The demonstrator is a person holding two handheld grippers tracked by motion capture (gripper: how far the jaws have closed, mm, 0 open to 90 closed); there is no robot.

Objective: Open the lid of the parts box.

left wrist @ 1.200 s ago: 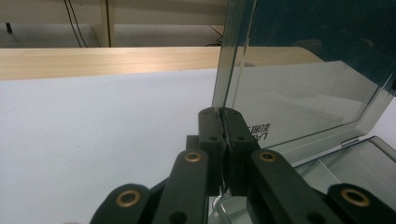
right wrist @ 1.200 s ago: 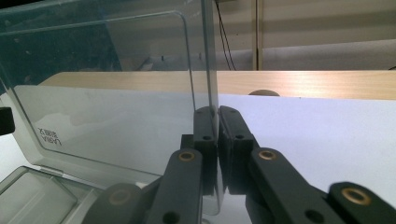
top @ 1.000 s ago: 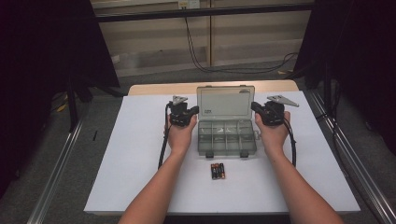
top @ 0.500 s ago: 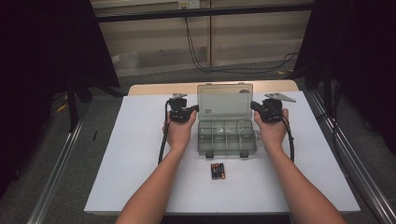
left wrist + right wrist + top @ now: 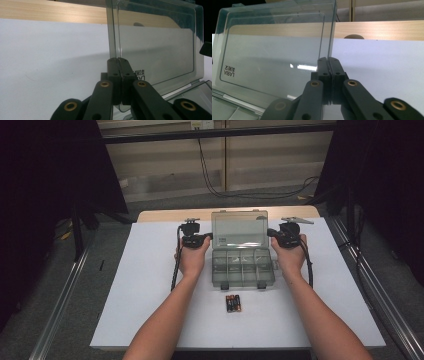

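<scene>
White table [image 5: 150,285]: lid [image 5: 239,230] raised further, near upright; left gripper [image 5: 204,238] and right gripper [image 5: 274,234] clamp its side edges. Box nearly open.

The white table [image 5: 150,285] is bright under light from above, the room around it is dark, the clear lid [image 5: 274,50] shines a little, and close jaws look soft.

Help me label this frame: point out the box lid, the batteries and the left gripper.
box lid [image 5: 240,230], high view, middle of the raised clear panel.
batteries [image 5: 233,303], high view, middle of the small pack lying on the table.
left gripper [image 5: 117,71], left gripper view, where its shut jaws pinch the lid's edge.
</scene>
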